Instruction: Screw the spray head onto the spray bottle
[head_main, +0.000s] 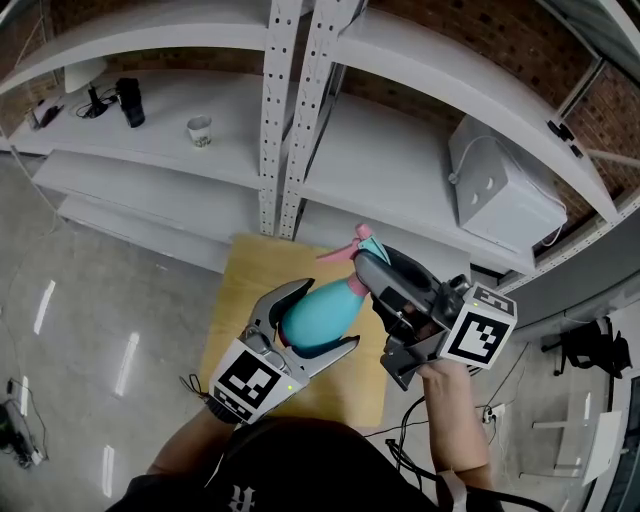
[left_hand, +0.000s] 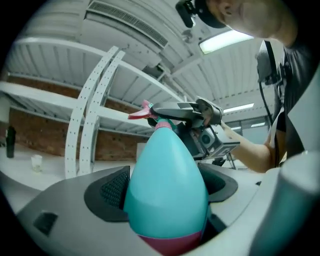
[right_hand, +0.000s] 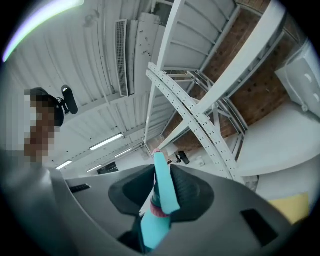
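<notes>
A teal egg-shaped spray bottle (head_main: 318, 312) with a pink base is held in the air above the table, and my left gripper (head_main: 324, 318) is shut on its body. In the left gripper view the bottle (left_hand: 167, 185) fills the gap between the jaws. The spray head (head_main: 358, 246), teal with a pink trigger, sits at the bottle's neck. My right gripper (head_main: 372, 268) is shut on that head. In the right gripper view the head's teal lever (right_hand: 165, 185) is pinched between the pads, with the bottle's neck (right_hand: 152, 230) below it. The left gripper view shows the right gripper (left_hand: 186, 113) at the top of the bottle.
A small wooden table (head_main: 240, 300) lies under both grippers. Behind it stands white shelving with a perforated upright (head_main: 285, 120). On the shelves are a white box (head_main: 500, 190), a paper cup (head_main: 200, 131) and a dark bottle (head_main: 130, 100). Grey floor is at the left.
</notes>
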